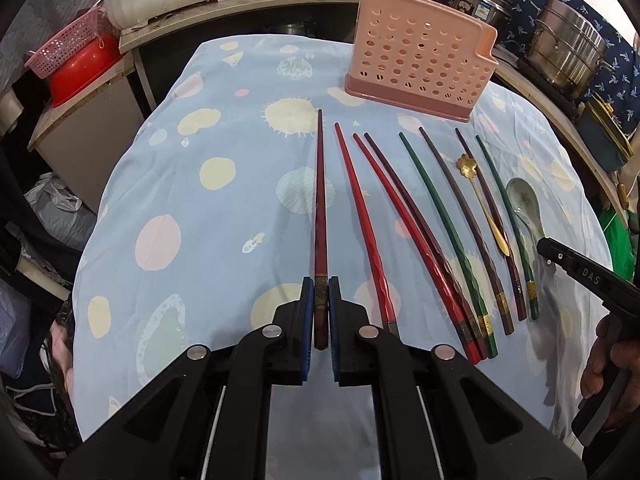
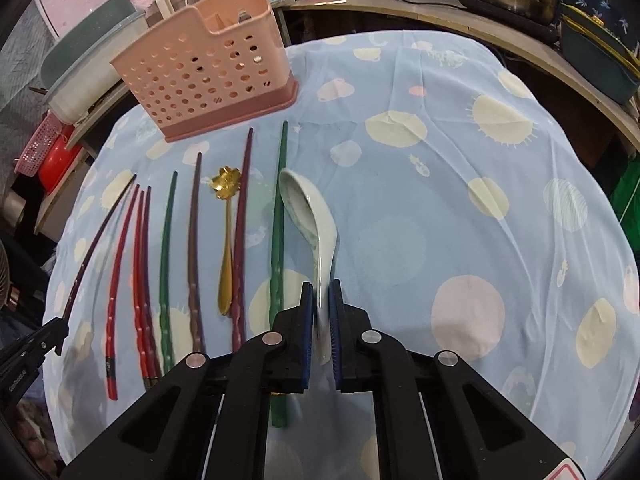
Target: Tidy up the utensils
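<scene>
Left gripper (image 1: pixel 320 300) closed on the thick end of a dark red chopstick (image 1: pixel 320 208), blue-padded fingers (image 1: pixel 307 308) pressing both sides, tip pointing toward the pink perforated utensil holder (image 1: pixel 420 56). Right gripper (image 2: pixel 320 304) clamped on the handle of a white ceramic spoon (image 2: pixel 308 216), bowl forward, slightly blurred. Laid in a row on the blue dotted tablecloth (image 2: pixel 440 160) between the two: red chopsticks (image 1: pixel 372 232), green chopsticks (image 1: pixel 444 224), brown-purple chopsticks (image 2: pixel 194 248) and a gold flower-headed spoon (image 2: pixel 226 236). Holder upright at the far side of the table, just beyond the chopstick tips. Steel pots (image 1: pixel 568 52) on the counter behind.
</scene>
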